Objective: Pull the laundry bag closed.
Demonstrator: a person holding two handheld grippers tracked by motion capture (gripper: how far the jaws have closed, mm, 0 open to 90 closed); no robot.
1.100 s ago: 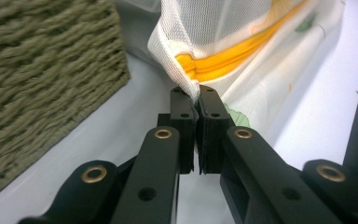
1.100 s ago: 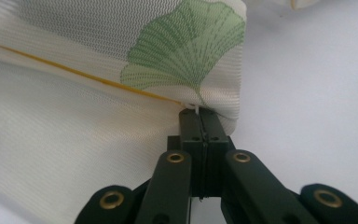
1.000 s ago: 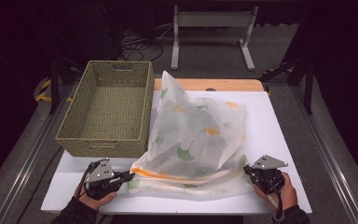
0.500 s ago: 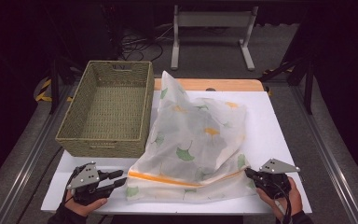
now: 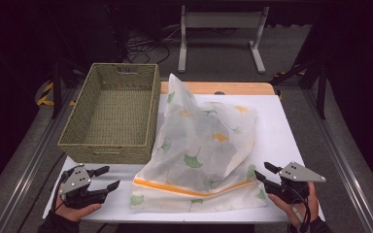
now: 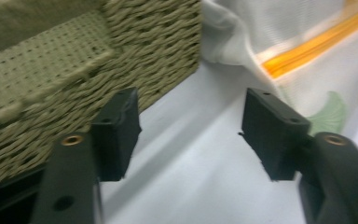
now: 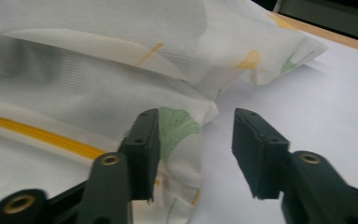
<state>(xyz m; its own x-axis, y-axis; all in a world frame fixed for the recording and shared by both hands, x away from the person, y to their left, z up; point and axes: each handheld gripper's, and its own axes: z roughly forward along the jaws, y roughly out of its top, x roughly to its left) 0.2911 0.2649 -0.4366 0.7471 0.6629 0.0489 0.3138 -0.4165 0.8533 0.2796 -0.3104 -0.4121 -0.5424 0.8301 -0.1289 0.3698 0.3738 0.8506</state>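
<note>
Left hand-held gripper (image 5: 108,177) sits at the near-left of the white table (image 5: 291,131), jaws standing apart with nothing between them; in the left gripper view only bare table shows between the pads. Right hand-held gripper (image 5: 264,172) at the near-right, jaws likewise apart, empty. Both have just been opening. The thin white translucent cloth printed with green and yellow ginkgo leaves and an orange stripe (image 5: 204,155) lies slack between the two, folded roughly in half, its folded near edge with the stripe running crosswise from one gripper toward the other. From the left gripper the cloth's near-left corner lies just to its right, apart, with a strip of table between; from the right gripper the near-right corner lies just ahead and left, the left pad (image 7: 142,149) just over its hem, no pinch. So the right hand is nearer to the cloth. The green woven rectangular basket (image 5: 114,114) stands ahead of the left gripper, empty, its long side beside the cloth. Against a second ago: both grippers were then closed on the cloth's near corners; now both corners are dropped and the left hand has drawn outward, away from the cloth, which has settled flatter along its near edge.
</note>
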